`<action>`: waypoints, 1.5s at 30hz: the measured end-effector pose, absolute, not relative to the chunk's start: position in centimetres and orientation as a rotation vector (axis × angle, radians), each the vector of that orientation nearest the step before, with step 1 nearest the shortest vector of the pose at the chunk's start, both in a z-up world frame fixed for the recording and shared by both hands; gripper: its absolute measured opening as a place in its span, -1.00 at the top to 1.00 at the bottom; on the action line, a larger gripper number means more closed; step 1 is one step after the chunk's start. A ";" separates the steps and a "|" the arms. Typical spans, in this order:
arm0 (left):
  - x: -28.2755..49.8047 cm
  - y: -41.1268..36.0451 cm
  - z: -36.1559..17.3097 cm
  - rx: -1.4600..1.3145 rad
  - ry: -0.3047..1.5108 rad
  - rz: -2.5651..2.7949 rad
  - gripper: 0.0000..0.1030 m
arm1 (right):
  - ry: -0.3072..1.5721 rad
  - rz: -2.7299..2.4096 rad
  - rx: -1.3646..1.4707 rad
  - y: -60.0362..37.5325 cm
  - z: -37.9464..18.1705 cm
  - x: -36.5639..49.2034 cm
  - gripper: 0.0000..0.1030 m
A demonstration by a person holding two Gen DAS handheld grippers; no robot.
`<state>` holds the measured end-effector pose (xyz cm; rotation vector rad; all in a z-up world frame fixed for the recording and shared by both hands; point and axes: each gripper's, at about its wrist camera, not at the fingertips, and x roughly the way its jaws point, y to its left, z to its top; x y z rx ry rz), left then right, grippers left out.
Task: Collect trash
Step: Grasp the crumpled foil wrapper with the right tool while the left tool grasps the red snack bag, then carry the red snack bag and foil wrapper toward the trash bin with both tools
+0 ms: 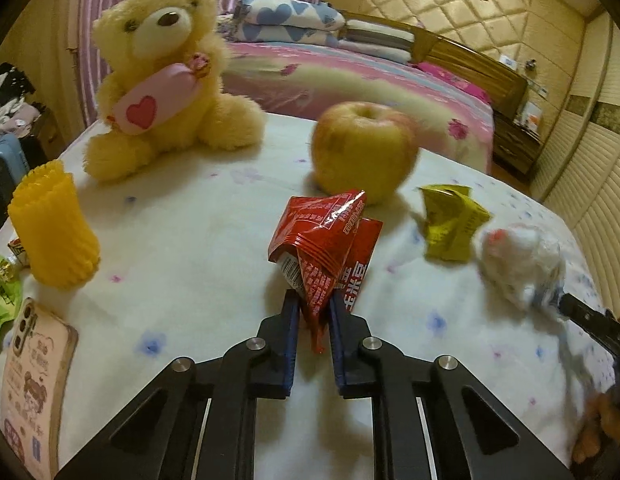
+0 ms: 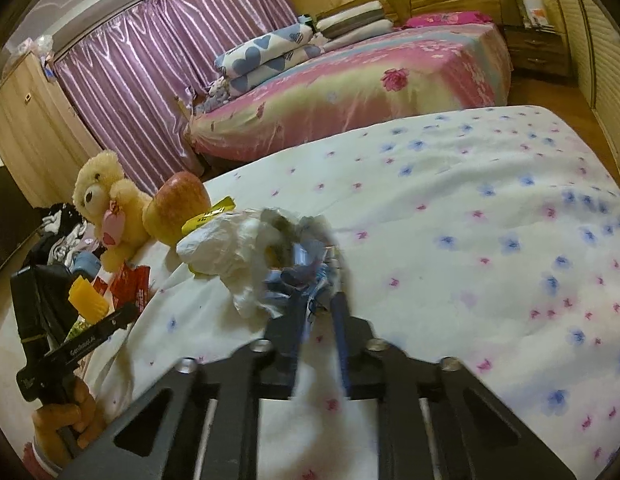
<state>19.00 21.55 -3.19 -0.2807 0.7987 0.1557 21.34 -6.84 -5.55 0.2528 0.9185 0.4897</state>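
Left gripper (image 1: 314, 312) clamped narrow on the lower corner of the red wrapper (image 1: 324, 248), at 6 o'clock from the apple (image 1: 362, 148) on the flowered counter (image 1: 197, 220). Right gripper (image 2: 318, 308) pinched nearly shut on the blue-printed edge of the white crumpled bag (image 2: 249, 252), at 3 o'clock from the yellow-green wrapper (image 1: 450, 224); whether that bag is lifted clear of the cloth is hard to tell through the blur. 2 pieces of trash gripped, neither yet carried off. Left to collect, judging by the layout: the yellow-green wrapper, plus the green packet (image 1: 1, 292) at 9 o'clock by the counter's edge, beside the yellow ribbed cup (image 1: 53, 232). No bin visible in either view. Teddy bear (image 1: 165, 76), apple and phone (image 1: 33, 384) probably stay put.
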 end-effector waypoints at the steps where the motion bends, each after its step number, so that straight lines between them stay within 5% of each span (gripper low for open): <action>1: 18.8 21.1 -3.1 -0.278 0.797 0.144 0.79 | 0.917 0.485 0.256 -7.1 -5.5 21.3 0.95; 45: 16.8 2.8 -1.7 -0.243 0.795 -0.198 0.81 | 0.872 0.348 0.311 -22.6 -3.7 14.9 0.96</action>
